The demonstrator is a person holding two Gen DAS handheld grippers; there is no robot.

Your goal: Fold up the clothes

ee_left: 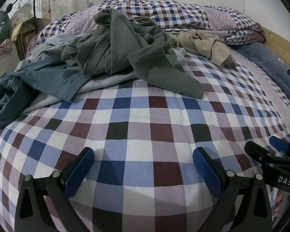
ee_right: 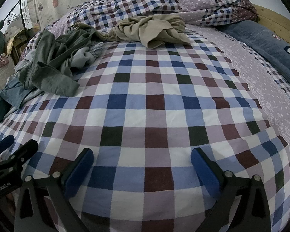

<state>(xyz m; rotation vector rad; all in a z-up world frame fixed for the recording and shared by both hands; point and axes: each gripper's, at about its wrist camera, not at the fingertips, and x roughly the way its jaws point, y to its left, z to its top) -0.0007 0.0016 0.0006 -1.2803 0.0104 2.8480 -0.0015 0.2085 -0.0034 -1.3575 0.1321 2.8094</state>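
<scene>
Nothing looks folded yet: both the left gripper (ee_left: 144,166) and right gripper (ee_right: 142,166) hover spread and empty, the green garment (ee_left: 125,58) and beige garment (ee_right: 152,31) apparently still crumpled heaps.

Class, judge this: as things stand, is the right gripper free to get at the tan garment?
Probably yes: the right gripper is open over bare checked sheet, and nothing lies between it and the tan garment.

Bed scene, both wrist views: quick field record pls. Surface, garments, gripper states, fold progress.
surface: checked bedsheet
garment 1: grey-green top, crumpled on the pile
garment 2: teal garment, under it, at bed edge
garment 3: beige garment, bunched, apart from the pile
left gripper: open, empty
right gripper: open, empty
fold progress: nothing folded yet
</scene>
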